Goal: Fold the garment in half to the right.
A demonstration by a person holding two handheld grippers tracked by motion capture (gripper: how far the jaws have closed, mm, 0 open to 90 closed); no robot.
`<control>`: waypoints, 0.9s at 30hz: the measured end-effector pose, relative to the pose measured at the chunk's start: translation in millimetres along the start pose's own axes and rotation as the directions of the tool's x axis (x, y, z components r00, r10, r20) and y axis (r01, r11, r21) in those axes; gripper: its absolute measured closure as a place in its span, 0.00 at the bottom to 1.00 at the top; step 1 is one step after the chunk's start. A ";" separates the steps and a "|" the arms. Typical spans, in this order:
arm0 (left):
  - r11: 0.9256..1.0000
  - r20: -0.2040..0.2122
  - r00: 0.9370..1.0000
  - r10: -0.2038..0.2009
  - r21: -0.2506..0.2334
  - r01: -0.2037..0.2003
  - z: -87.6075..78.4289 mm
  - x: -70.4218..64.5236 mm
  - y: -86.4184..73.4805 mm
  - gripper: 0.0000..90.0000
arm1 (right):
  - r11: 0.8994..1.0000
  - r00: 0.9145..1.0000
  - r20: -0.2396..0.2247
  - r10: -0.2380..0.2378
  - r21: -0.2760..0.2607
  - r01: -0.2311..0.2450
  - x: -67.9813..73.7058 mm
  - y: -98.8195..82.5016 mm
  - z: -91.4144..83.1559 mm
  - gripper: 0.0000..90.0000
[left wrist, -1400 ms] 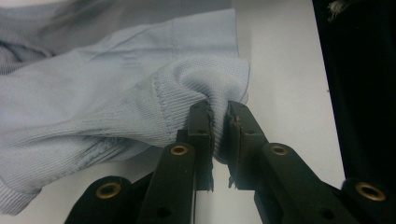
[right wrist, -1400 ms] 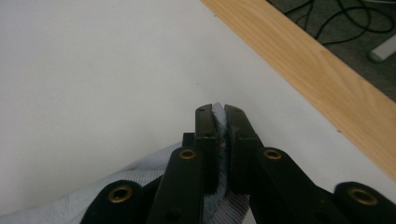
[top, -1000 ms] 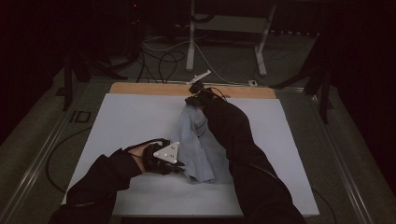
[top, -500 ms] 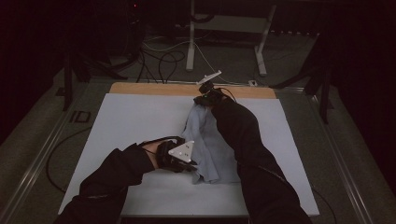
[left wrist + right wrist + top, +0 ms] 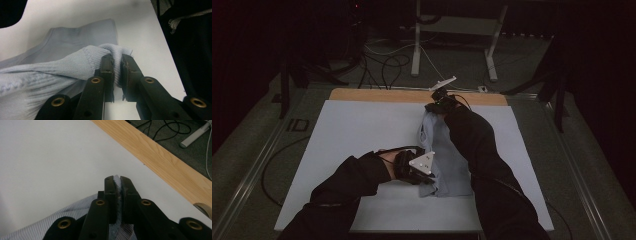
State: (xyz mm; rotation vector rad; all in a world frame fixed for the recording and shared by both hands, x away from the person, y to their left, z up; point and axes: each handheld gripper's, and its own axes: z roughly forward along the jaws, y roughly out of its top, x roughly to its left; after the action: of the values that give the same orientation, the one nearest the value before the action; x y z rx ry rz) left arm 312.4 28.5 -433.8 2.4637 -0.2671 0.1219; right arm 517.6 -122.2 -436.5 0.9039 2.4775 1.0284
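A pale blue garment (image 5: 447,152) lies folded lengthwise right of the middle of the white table top (image 5: 357,130). My left gripper (image 5: 430,176) is shut on its ribbed knit cuff (image 5: 110,52) at the near end, and the fabric bunches between the jaws of the left gripper (image 5: 117,63). At the far end my right gripper (image 5: 431,107) is shut on a thin edge of the same garment. In the right gripper view the striped cloth (image 5: 75,217) runs up between the jaws of the right gripper (image 5: 118,186), just above the white surface.
A wooden strip (image 5: 412,95) borders the far edge of the table. Behind it are cables (image 5: 382,67) and a white stand's legs (image 5: 417,55) on the dark floor. A roll of tape (image 5: 203,208) sits by the wood edge. Both dark sleeves reach over the table.
Both hands have moved to the right with the garment. The left gripper has dragged the near end rightward, and the cloth now lies narrower and farther right.
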 end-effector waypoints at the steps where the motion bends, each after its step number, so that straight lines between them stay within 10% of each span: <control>1: 1.000 0.001 1.000 0.005 0.002 -0.005 1.2 0.5 1.5 0.91 | 1.000 1.000 -0.001 -0.004 -0.001 0.004 -1.5 -0.9 -0.7 0.95; 27: 0.999 0.035 0.999 -0.021 0.025 0.020 50.2 9.4 27.0 0.91 | 0.999 0.999 -0.012 0.047 -0.010 -0.047 -29.0 -23.7 -7.2 0.95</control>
State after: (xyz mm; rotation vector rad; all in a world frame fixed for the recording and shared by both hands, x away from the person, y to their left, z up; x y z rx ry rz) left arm 316.7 -24.8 -455.6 2.4943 -0.2569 0.0733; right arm 525.6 -157.9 -447.3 0.9596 2.4691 1.0630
